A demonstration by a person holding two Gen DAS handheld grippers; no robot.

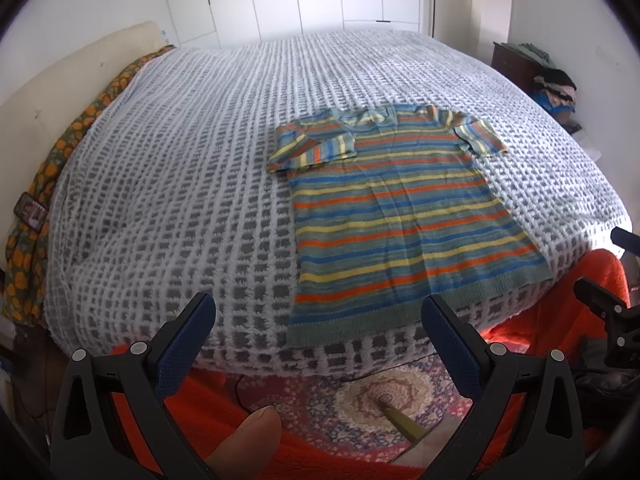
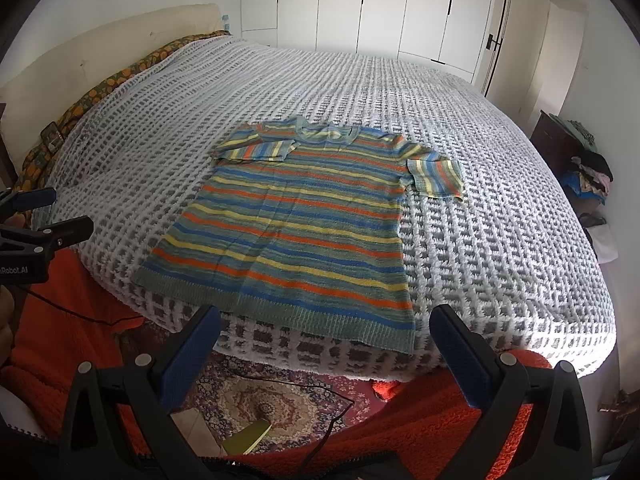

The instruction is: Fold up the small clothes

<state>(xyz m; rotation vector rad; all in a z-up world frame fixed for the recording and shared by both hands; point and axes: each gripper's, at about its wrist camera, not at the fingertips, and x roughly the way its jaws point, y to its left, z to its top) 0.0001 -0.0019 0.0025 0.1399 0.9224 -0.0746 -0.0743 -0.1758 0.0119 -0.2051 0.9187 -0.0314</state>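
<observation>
1. A striped shirt lies flat on the blanket near the bed's near edge, hem towards us, collar far.
2. Its left sleeve is folded in over the chest; the right sleeve lies spread out.
3. The left gripper is wide open, holding nothing, short of the hem.
4. The right gripper is likewise wide open and empty.

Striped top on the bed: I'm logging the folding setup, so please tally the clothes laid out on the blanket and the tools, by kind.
Striped tops: 1, flat on the white blanket
Tools: 2, left tool and right tool, both open
Total: 3
</observation>
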